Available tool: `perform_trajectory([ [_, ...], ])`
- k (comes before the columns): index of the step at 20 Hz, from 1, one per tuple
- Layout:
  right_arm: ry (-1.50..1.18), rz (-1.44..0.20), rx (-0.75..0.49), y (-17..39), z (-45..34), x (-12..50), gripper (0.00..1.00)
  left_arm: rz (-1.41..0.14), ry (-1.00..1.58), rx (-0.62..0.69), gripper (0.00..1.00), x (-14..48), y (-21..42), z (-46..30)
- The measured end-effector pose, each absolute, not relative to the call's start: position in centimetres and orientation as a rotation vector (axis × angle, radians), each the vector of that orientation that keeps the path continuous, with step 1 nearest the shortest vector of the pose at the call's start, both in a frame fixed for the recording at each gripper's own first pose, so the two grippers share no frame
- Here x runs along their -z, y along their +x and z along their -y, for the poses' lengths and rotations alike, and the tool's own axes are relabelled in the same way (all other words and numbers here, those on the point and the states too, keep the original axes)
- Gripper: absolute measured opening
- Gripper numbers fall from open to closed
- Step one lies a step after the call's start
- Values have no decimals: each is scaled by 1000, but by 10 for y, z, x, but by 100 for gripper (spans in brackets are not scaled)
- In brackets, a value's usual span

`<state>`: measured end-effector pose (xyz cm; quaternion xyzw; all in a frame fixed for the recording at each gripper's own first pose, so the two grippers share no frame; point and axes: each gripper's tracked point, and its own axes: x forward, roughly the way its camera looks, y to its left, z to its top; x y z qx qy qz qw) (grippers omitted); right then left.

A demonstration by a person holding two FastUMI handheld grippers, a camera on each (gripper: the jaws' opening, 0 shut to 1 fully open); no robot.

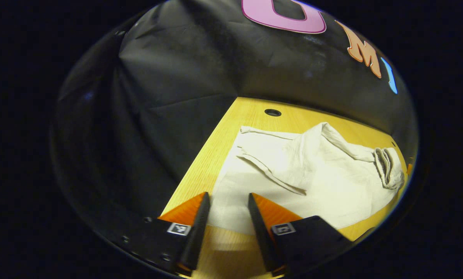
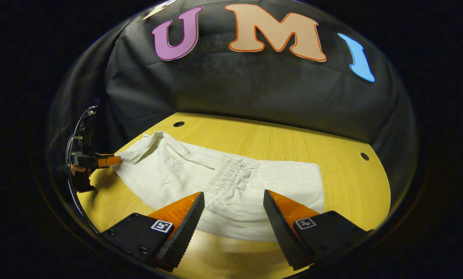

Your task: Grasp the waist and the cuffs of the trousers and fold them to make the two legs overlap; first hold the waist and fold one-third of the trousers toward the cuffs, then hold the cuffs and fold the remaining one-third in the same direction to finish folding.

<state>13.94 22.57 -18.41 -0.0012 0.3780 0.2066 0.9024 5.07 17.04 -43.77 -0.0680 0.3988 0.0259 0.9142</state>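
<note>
- Trousers [image 2: 200,178] of pale cream cloth lie spread on the yellow wooden table [image 2: 293,147], across its near and middle part, in front of the black cloth wall [image 2: 254,93].
- Seen from the right gripper view, their long axis runs sideways across the table: the cuff end points left, and the other end stops in a straight, squared edge on the right.
- A gathered, elasticated waistband [image 2: 227,176] crosses the cloth about midway, a strip of tight puckers running from the far edge toward the near one.
- The fabric looks soft and matte, lightly creased, with flaps turned over near the left end.
- From the left gripper view the trousers [image 1: 293,170] run away to the right, and the bunched waistband [image 1: 388,166] sits at the far right end; a leg lies folded diagonally over the layer beneath.
- The tabletop has fine straight grain and a rounded outline, with small dark round holes [image 2: 178,124] near its back edge.
- The left gripper [image 1: 227,197] is released, its fingers apart, hovering over the near left edge of the cloth; between them I see fabric and bare wood, nothing pinched.
- In the right gripper view that same tool [image 2: 113,160] sits at the far left, its tip just beside the cuff end, a hand [image 2: 76,169] behind it.
- The right gripper [image 2: 233,195] is released too, jaws wide, poised above the near edge of the trousers close to the waistband; its fingers [image 2: 185,224] have a ribbed, wedge-shaped face.
</note>
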Motion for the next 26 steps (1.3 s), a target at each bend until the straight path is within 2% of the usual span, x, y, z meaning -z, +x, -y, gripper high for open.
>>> perform_trajectory([
  [3,11,-777,-410,138,-213,182,94,-830,-189,-20,5,434,51,-154],
  [4,17,-777,-402,137,-207,181,94,-843,-207,-16,2,434,50,-152],
  [5,23,-776,-392,138,-200,180,98,-848,-231,-22,0,431,50,-148],
  [6,30,-773,-384,139,-194,178,94,-833,-257,-33,0,425,55,-147],
  [8,45,-765,-371,138,-180,174,98,-776,-310,-46,0,403,67,-144],
  [9,52,-762,-367,137,-175,173,94,-756,-330,-49,0,393,69,-142],
  [14,82,-747,-368,133,-153,166,94,-668,-385,-35,0,343,83,-118],
  [20,106,-709,-373,133,-125,151,98,-594,-385,32,0,290,95,-62],
  [21,109,-704,-371,134,-118,150,94,-588,-382,51,0,282,98,-50],
  [25,125,-695,-354,131,-90,147,94,-562,-350,113,0,254,105,-6],
  [26,131,-694,-349,131,-83,146,98,-553,-347,126,0,246,108,4],
])
